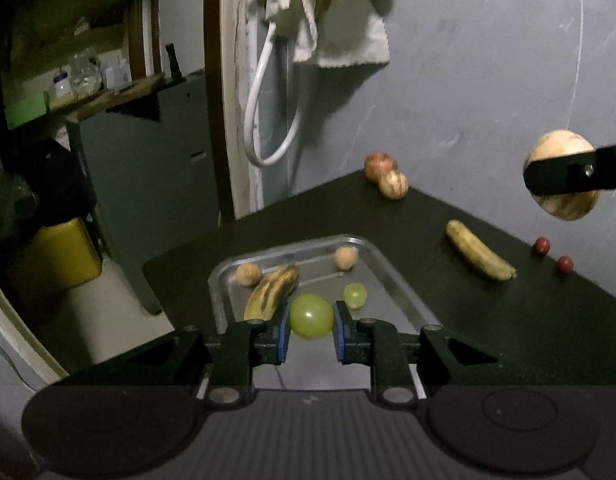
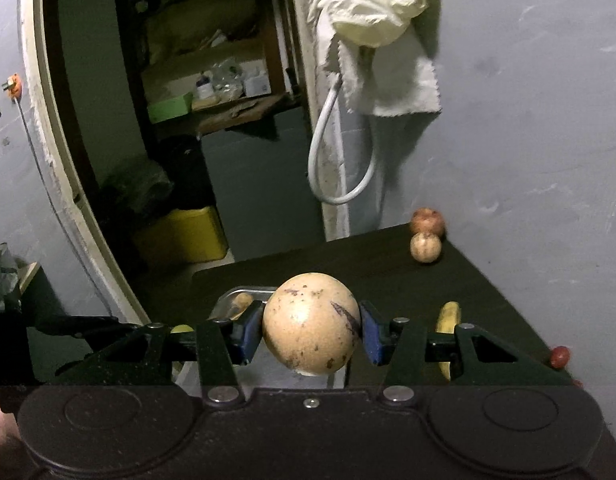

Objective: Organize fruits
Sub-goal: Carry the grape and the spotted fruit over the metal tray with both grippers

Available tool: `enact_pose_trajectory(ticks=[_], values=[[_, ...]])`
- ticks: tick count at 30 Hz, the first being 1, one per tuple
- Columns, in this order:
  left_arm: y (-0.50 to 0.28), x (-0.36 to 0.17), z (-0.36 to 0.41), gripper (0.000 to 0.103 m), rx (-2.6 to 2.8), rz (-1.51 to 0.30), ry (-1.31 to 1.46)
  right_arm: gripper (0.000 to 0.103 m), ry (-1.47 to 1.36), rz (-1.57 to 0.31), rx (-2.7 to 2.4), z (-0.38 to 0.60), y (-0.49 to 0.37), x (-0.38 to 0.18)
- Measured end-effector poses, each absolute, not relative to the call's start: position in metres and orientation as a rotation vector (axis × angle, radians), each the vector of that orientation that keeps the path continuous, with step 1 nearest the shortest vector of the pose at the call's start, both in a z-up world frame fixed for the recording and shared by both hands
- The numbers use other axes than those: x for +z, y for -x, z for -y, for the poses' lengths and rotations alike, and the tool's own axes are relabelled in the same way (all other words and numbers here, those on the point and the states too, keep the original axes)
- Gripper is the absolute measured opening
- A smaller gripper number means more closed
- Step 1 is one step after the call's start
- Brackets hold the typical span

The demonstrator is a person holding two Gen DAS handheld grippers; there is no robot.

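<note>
I count two yellow bananas: a brown-mottled banana [image 1: 273, 291] and a cleaner yellow banana [image 1: 479, 255]. Two round green grapes: one large [image 1: 311, 316], one small [image 1: 355, 295]. Two small red cherries [image 1: 541, 245]. I see five round tan-to-reddish fruits, the biggest a speckled beige ball [image 2: 311, 323]. One metal tray [image 1: 392, 276].

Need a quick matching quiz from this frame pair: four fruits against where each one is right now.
Things:
1. green grape
2. large tan fruit
3. spotted banana
4. yellow banana

Places:
A. bare on the dark table
B. lying in the metal tray
C. between the left gripper fingers
D. between the right gripper fingers

Pairs: 1-C, 2-D, 3-B, 4-A
</note>
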State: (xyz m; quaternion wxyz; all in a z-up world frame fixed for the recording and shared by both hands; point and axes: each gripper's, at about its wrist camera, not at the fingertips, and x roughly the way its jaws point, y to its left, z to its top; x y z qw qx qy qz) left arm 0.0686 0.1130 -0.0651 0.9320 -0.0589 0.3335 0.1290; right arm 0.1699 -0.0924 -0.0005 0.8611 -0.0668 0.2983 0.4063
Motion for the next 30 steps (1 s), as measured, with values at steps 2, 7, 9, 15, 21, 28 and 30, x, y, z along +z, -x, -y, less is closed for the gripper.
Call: enact_pose_trajectory(ticks=[2,7,9,15,21,28,30], values=[[-0.07,-0.073,-0.118,0.023,0.261,-0.7,0.124,0.052,0.147,-0.64,0.857,0.085,-0.173,-0.006],[-0.08,-0.09,-0.129,0.023,0.236,-0.736,0.128,0.052,0.161,-0.683,0.856,0.065,-0.186,-0.023],[-0.086,-0.098,-0.132,0.023,0.214,-0.75,0.123,0.052,0.168,-0.706,0.855,0.055,-0.192,-0.033],[-0.102,-0.126,-0.142,0.023,0.172,-0.799,0.112,0.052,0.204,-0.778,0.849,0.028,-0.211,-0.07],[-0.102,-0.14,-0.148,0.023,0.175,-0.823,0.106,0.052,0.251,-0.835,0.855,0.005,-0.222,-0.104],[-0.1,-0.147,-0.151,0.023,0.184,-0.826,0.1,0.052,0.301,-0.87,0.872,-0.014,-0.227,-0.13],[-0.099,-0.147,-0.15,0.023,0.185,-0.823,0.09,0.052,0.317,-0.872,0.878,-0.017,-0.226,-0.134]])
